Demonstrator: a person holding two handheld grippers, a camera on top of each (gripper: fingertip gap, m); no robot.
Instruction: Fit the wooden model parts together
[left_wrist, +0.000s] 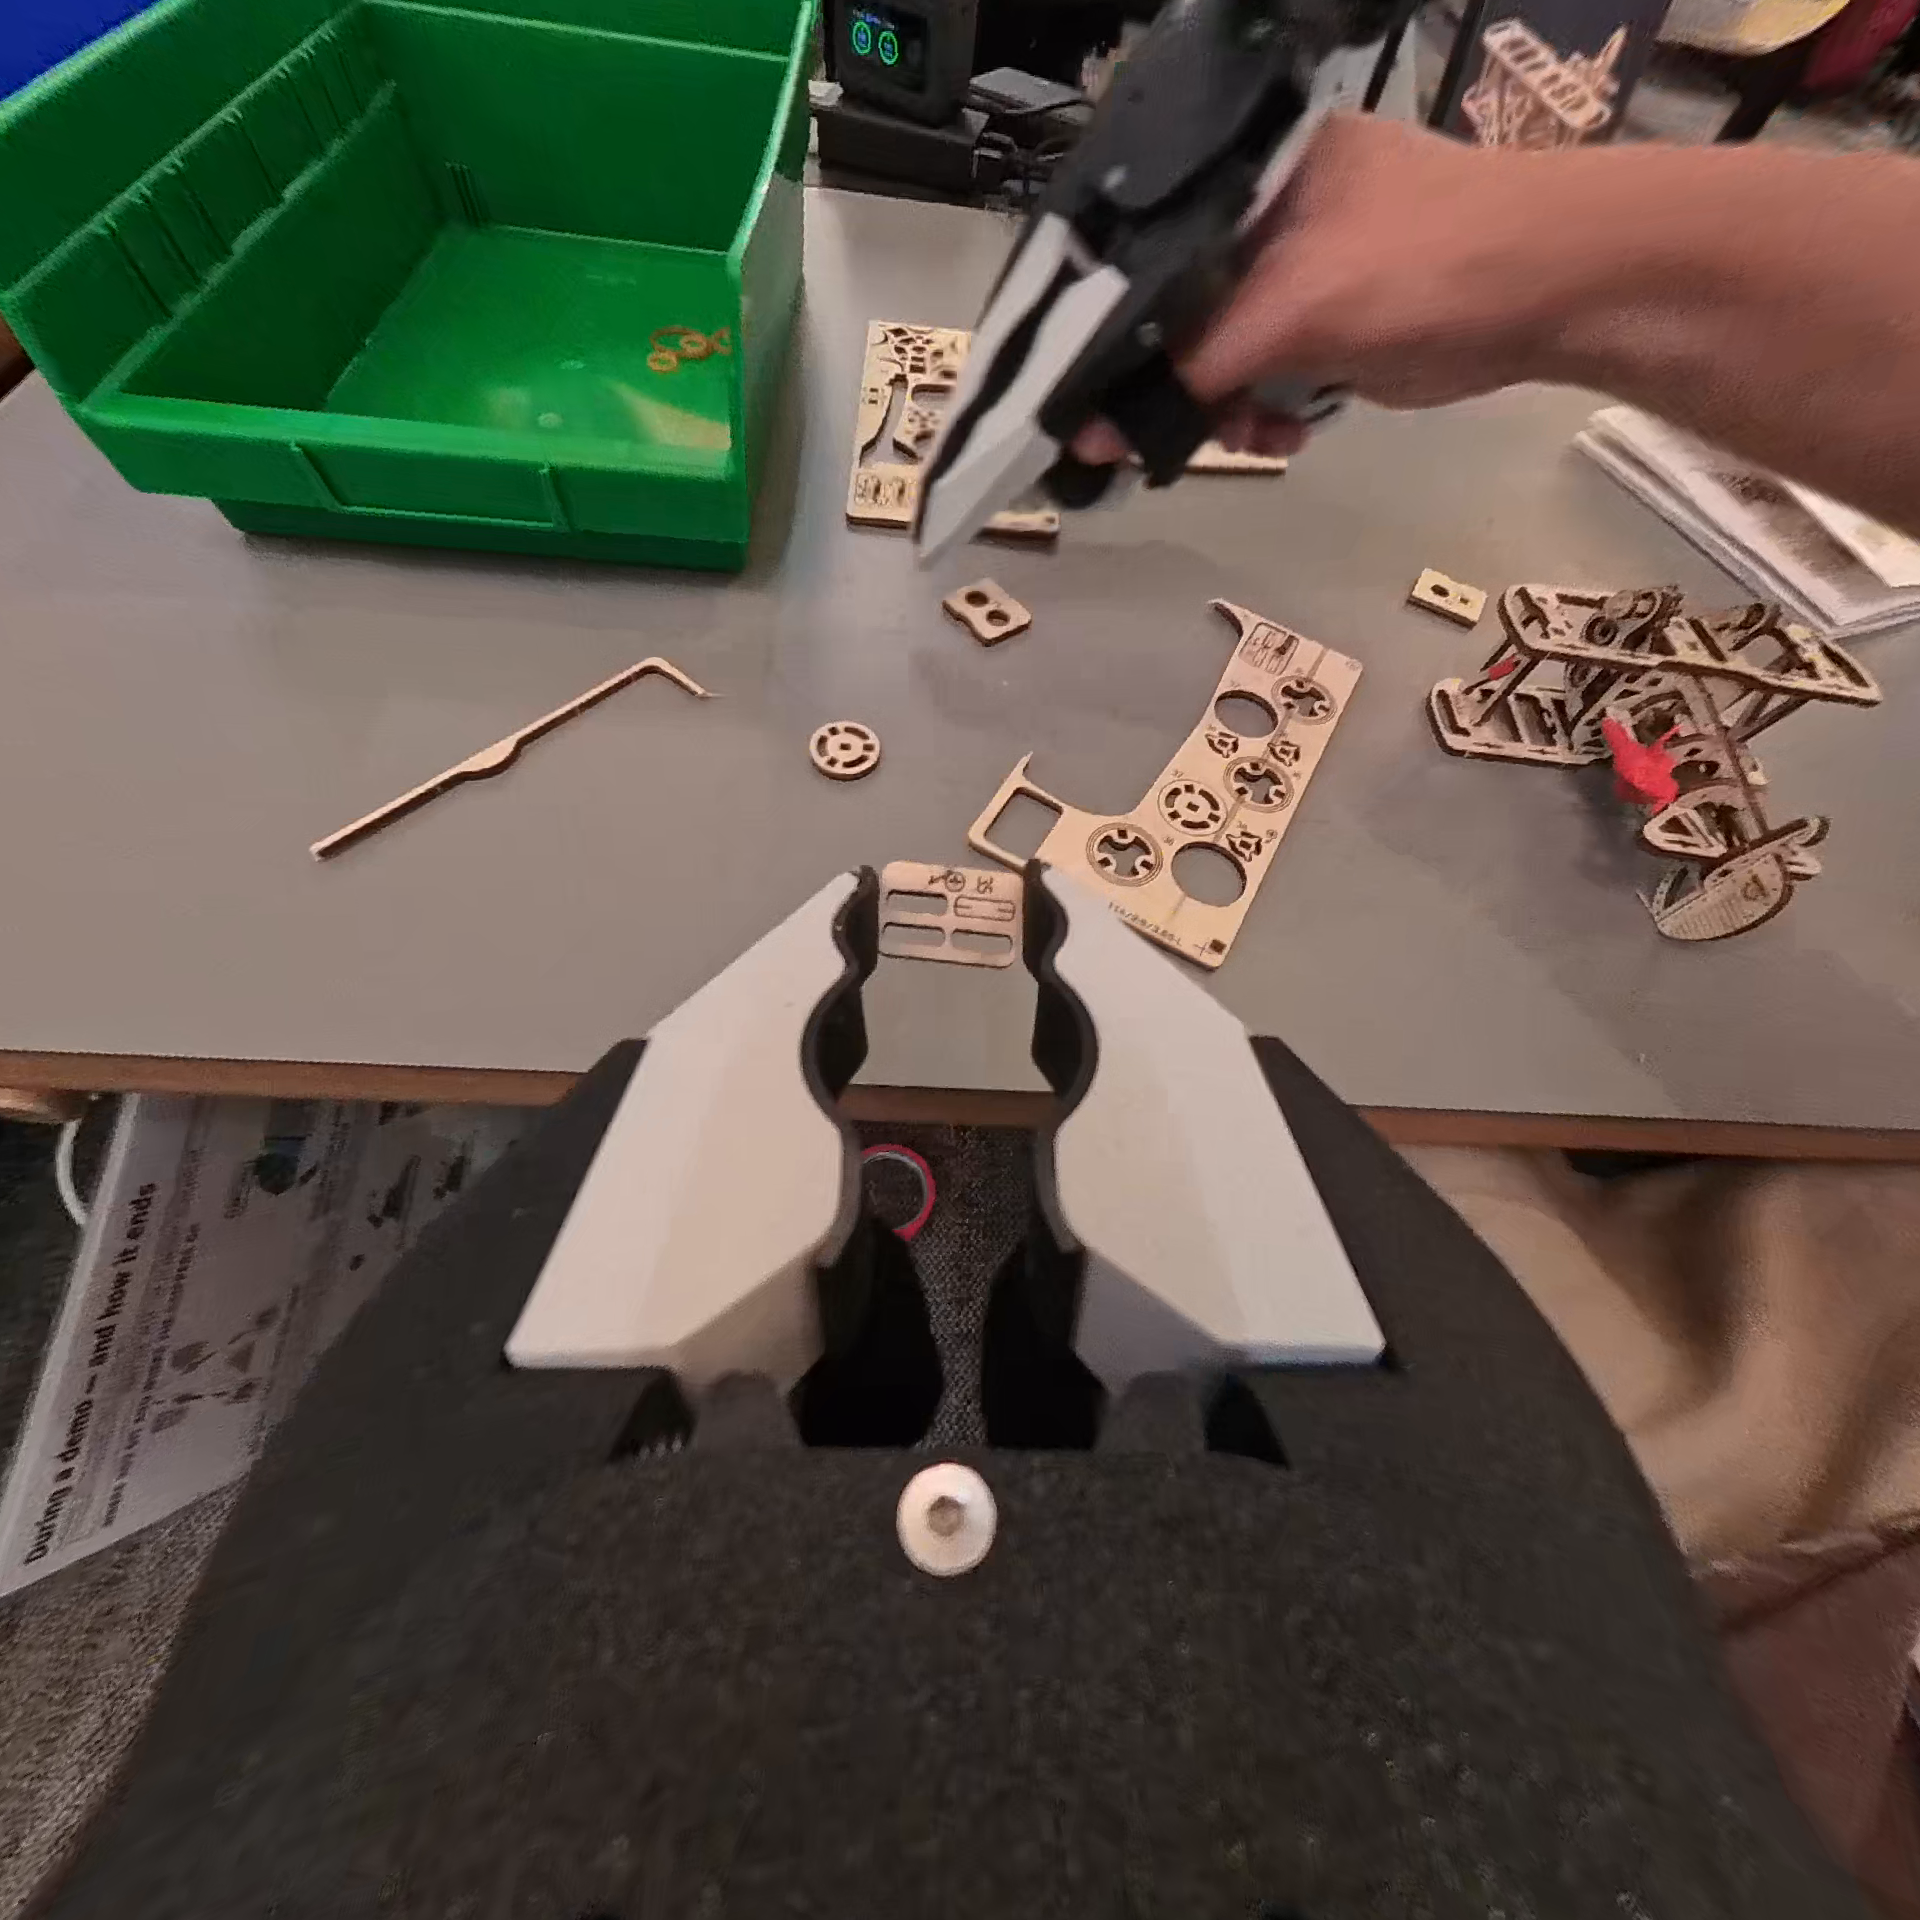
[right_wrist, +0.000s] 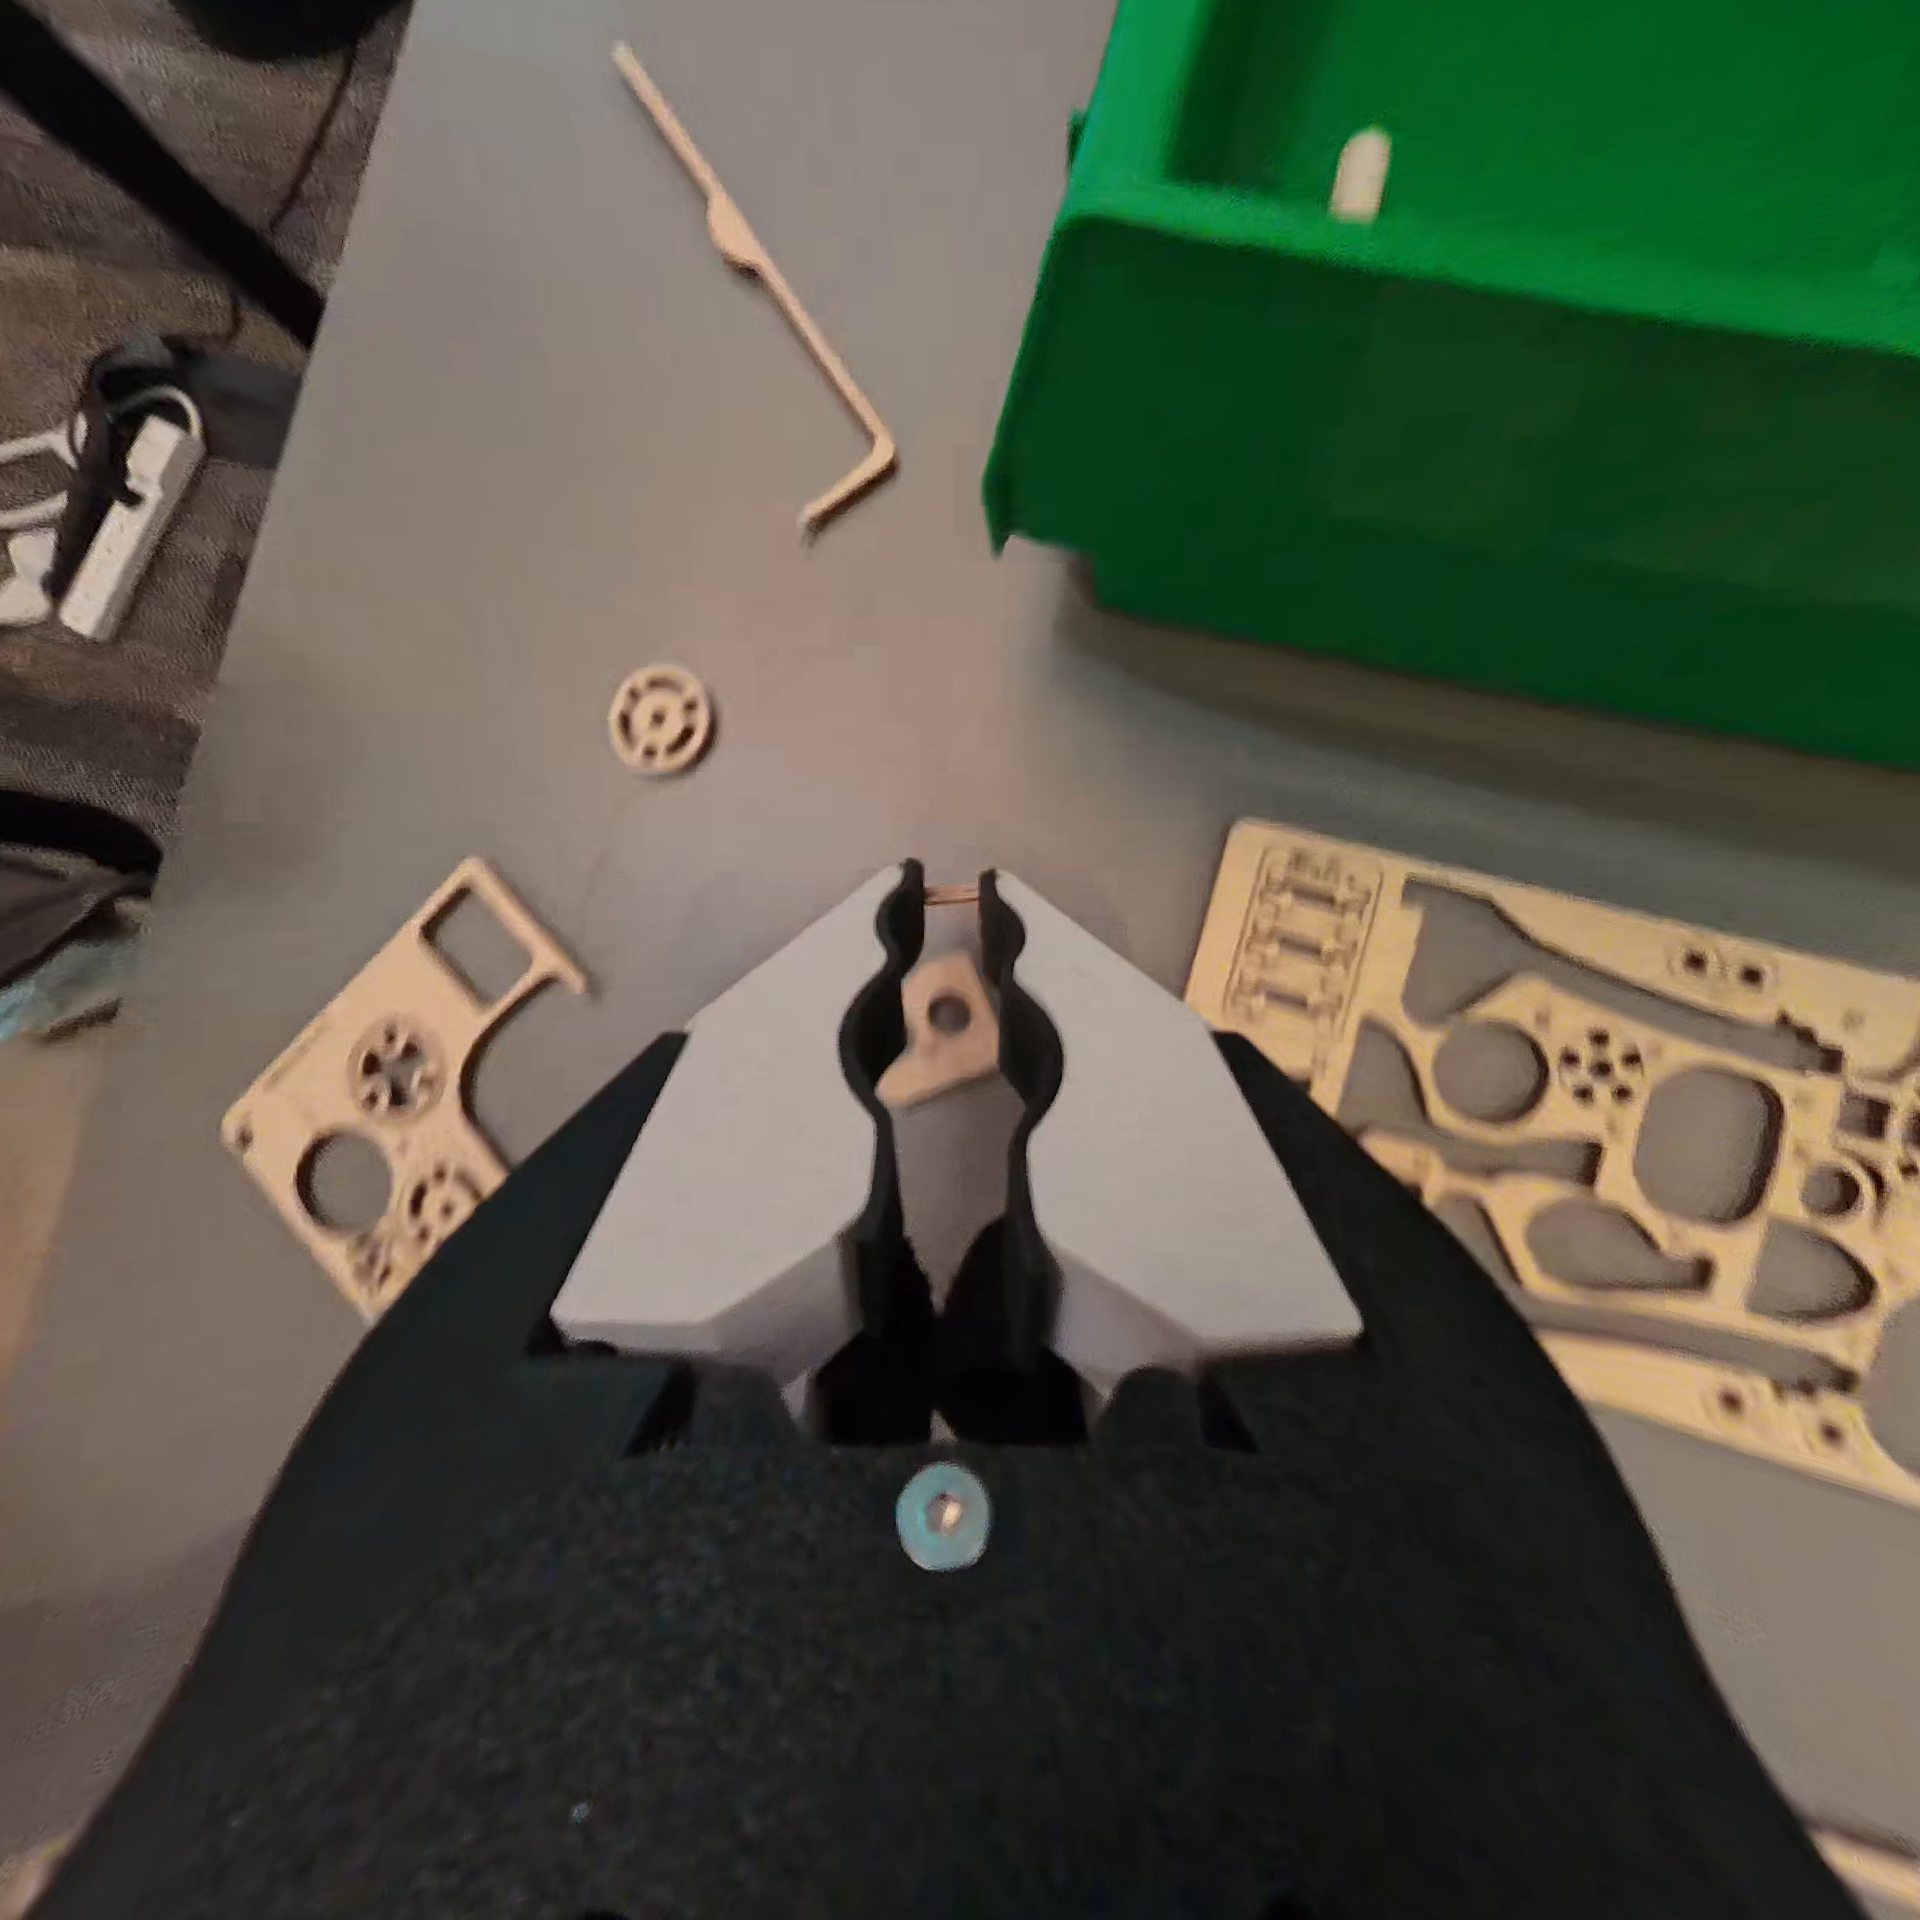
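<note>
My left gripper (left_wrist: 948, 883) is shut on a small slotted wooden plate (left_wrist: 948, 916) and holds it above the table's near edge. My right gripper (right_wrist: 951, 881) is nearly closed on a thin wooden piece (right_wrist: 951, 897) seen edge-on at its tips. A hand holds it in the left wrist view (left_wrist: 930, 535), tips down just above a two-hole wooden piece (left_wrist: 987, 611), which also shows between the right fingers (right_wrist: 945, 1029). A wooden wheel disc (left_wrist: 845, 748) lies loose on the table. A part-built wooden biplane (left_wrist: 1652, 727) with a red propeller stands at the right.
An open green bin (left_wrist: 416, 457) stands at the back left. A bent wooden stick (left_wrist: 499, 758), a wheel sheet (left_wrist: 1195, 800), a larger punched sheet (right_wrist: 1558, 1122), a small slotted tab (left_wrist: 1446, 597) and a booklet (left_wrist: 1766, 520) lie on the grey table (left_wrist: 312, 966). My right fingertips sit around 20 cm from my left ones. The right tips stand about 8 cm off the wooden wheel disc (left_wrist: 845, 748).
</note>
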